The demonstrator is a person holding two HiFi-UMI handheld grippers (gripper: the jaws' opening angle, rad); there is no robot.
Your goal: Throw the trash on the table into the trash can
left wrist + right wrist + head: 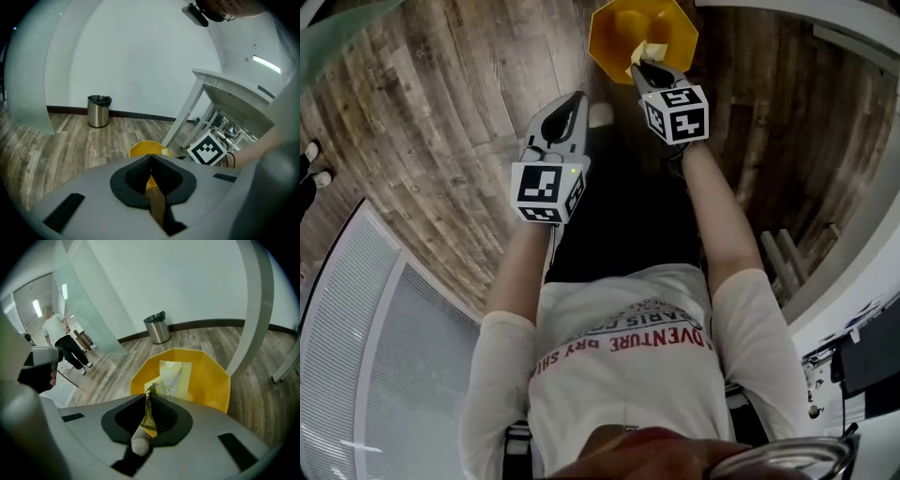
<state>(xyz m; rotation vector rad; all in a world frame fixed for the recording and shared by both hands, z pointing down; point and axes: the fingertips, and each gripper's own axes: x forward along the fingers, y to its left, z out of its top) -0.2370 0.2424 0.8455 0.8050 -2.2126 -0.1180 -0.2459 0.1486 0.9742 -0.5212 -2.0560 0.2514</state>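
A yellow eight-sided trash can [619, 37] stands on the wood floor at the top of the head view. My right gripper [645, 71] hangs over its near rim, shut on a thin yellow-green wrapper [149, 414] that stands on edge between the pads. A pale yellow packet [171, 375] lies inside the can [213, 380]. My left gripper [571, 103] is lower left of the can, beside the right one. Its jaws [151, 157] meet at the tips with nothing between them. The can [143, 148] shows just beyond them.
A round steel bin [157, 328] stands by the white wall, also the steel bin [99, 111] in the left gripper view. A white table leg [186, 117] slants to the right of the can. A frosted glass panel [84, 301] and a person [58, 341] are at the left.
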